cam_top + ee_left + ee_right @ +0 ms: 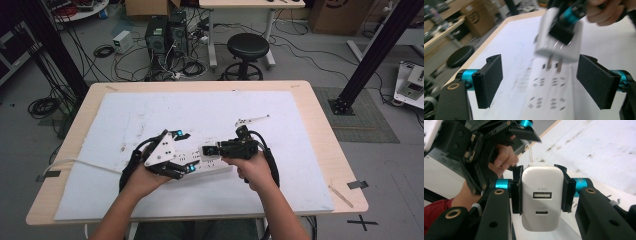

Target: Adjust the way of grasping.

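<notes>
while the right gripper clamps the white usb charger by its sides, prongs just above the power strip, the left gripper gapes empty nearby.

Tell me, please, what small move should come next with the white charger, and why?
Probably lower the charger straight down. The right hand-held gripper is shut on it, and in the left gripper view its two prongs hang just above the slots of the white power strip, not yet inserted. The left hand-held gripper is open beside the strip and holds nothing.
</notes>
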`<state>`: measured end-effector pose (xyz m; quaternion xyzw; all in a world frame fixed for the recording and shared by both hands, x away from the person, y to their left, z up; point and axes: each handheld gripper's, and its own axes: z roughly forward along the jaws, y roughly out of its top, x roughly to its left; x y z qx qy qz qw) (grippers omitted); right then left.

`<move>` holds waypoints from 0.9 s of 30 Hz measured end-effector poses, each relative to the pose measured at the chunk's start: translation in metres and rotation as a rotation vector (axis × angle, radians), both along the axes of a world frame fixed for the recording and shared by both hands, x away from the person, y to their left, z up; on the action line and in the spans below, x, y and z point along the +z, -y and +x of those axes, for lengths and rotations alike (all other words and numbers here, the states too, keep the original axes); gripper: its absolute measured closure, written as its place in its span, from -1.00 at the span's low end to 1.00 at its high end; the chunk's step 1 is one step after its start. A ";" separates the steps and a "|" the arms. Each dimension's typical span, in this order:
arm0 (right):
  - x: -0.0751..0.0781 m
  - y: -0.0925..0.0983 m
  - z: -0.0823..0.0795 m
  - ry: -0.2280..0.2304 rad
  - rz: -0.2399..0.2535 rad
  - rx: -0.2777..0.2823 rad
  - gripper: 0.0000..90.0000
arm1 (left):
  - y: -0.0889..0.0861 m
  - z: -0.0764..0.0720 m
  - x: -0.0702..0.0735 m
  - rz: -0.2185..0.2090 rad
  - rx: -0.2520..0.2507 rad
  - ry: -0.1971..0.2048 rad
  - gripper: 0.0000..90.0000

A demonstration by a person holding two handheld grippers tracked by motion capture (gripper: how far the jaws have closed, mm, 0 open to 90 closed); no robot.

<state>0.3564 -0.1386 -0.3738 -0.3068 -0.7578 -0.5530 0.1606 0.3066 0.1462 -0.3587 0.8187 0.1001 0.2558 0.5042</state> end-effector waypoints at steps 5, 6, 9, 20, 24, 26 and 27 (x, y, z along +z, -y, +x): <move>0.005 0.002 0.003 0.015 0.002 -0.030 0.41 | -0.019 0.002 0.004 0.027 0.062 -0.014 -0.57; 0.008 0.003 0.004 0.022 -0.003 -0.043 0.41 | -0.039 0.004 0.006 0.054 0.113 -0.036 -0.57; 0.009 0.003 0.005 0.029 -0.002 -0.051 0.41 | -0.046 0.005 0.006 0.064 0.134 -0.043 -0.57; 0.015 -0.001 0.008 0.082 -0.102 -0.103 0.41 | -0.069 0.003 -0.001 0.103 0.195 -0.086 -0.57; 0.019 -0.003 0.010 0.088 -0.133 -0.113 0.41 | -0.078 0.001 -0.002 0.157 0.250 -0.107 -0.57; 0.020 -0.002 0.013 0.086 -0.139 -0.109 0.41 | -0.086 -0.002 0.000 0.174 0.266 -0.112 -0.57; 0.020 -0.002 0.013 0.086 -0.139 -0.109 0.41 | -0.088 -0.002 0.002 0.173 0.265 -0.117 -0.57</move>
